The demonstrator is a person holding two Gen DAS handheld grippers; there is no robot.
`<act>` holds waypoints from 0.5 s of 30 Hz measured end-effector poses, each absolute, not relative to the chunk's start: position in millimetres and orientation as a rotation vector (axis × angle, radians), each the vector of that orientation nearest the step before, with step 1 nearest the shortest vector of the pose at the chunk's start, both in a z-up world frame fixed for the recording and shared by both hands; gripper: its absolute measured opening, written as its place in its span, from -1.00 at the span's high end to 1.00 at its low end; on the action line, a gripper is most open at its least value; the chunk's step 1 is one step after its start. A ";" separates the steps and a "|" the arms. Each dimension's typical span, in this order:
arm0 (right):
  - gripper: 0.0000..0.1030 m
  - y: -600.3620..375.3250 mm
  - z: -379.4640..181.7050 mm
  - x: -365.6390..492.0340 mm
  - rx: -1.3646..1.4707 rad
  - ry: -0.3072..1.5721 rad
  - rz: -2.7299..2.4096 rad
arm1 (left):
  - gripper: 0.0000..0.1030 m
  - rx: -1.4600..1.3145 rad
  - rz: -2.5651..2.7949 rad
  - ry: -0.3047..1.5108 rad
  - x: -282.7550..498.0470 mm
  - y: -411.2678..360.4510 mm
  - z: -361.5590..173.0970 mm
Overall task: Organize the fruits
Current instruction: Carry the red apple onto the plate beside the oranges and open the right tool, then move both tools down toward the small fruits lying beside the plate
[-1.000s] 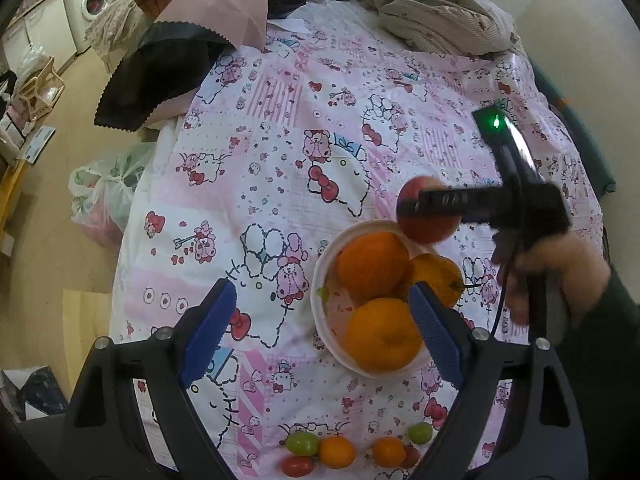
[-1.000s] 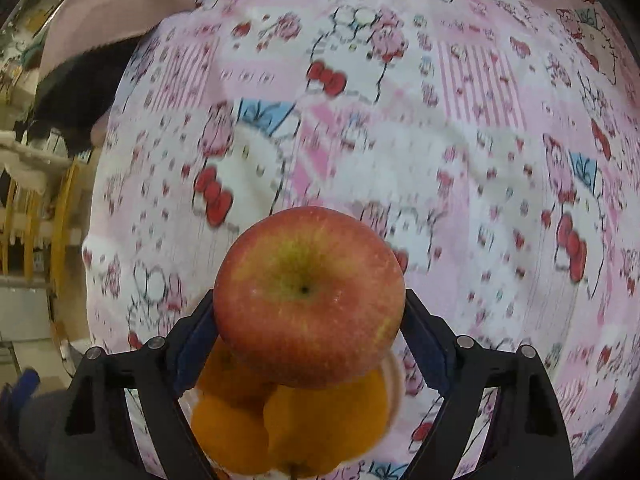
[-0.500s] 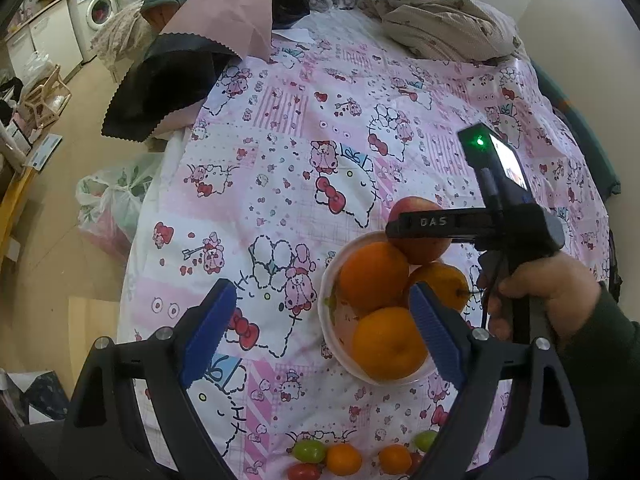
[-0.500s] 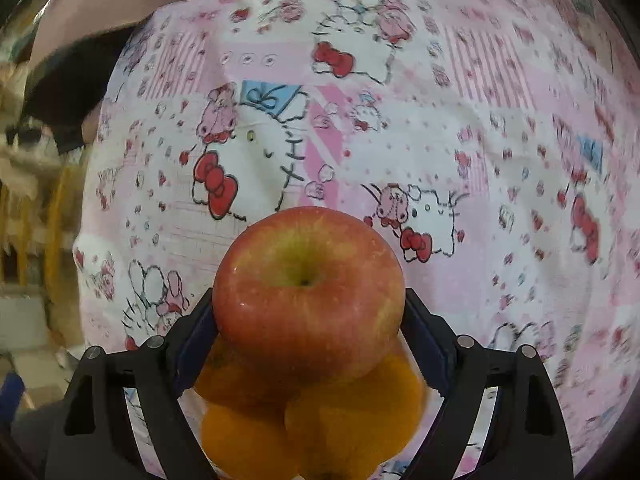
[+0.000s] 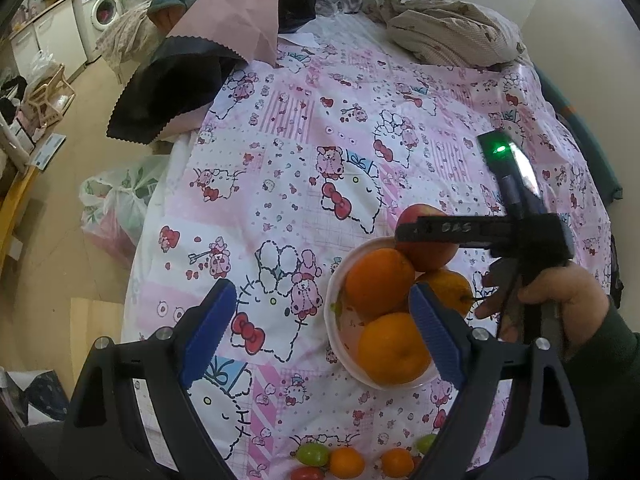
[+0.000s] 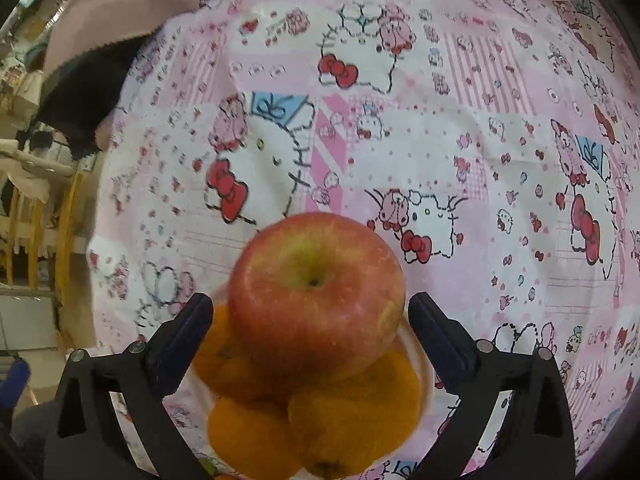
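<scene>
Three oranges (image 5: 378,286) fill a white bowl (image 5: 334,312) right of the centre of the left wrist view, and a red apple (image 5: 426,240) sits on top of them at the bowl's far side. The right gripper (image 5: 436,229) comes in from the right, held by a hand (image 5: 560,300); one black finger crosses the apple. The left gripper (image 5: 316,336), low in the frame, is open and empty, the bowl partly behind its right blue pad. Small tomatoes (image 5: 312,454) and small orange fruits lie at the bottom edge on the patterned cloth (image 5: 280,160).

From the right wrist view, the apple (image 6: 316,296) is low in the centre, resting on the oranges (image 6: 352,404). The right gripper (image 6: 310,326) is opening; a narrow gap shows between each pad and the apple, so it seems released. I judge the step to be placing the apple in the bowl. The next move asks for lifting straight away without pushing the apple off the pile.
</scene>
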State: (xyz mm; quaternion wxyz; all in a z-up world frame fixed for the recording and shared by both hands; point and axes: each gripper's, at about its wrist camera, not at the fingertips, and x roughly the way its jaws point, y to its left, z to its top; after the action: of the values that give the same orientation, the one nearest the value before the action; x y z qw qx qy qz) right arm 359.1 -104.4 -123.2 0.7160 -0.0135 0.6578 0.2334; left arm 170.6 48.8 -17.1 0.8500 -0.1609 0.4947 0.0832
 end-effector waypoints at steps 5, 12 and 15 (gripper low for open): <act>-0.95 -121.0 -88.5 348.8 0.033 1.387 0.525 | -0.67 -0.331 0.180 1.036 170.1 49.5 -16.6; -0.95 -152.7 -44.3 302.3 0.131 1.280 0.518 | -0.67 -0.320 0.158 1.031 156.5 41.1 -14.6; -0.95 -166.3 -34.7 273.2 0.173 1.251 0.510 | -0.67 -0.282 0.133 1.034 147.5 34.0 -13.4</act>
State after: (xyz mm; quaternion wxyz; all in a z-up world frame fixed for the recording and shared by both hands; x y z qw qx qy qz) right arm 273.2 -166.3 -34.7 0.7770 0.0798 0.5783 0.2357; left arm 147.5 34.0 -13.4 0.8576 -0.1342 0.4924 0.0634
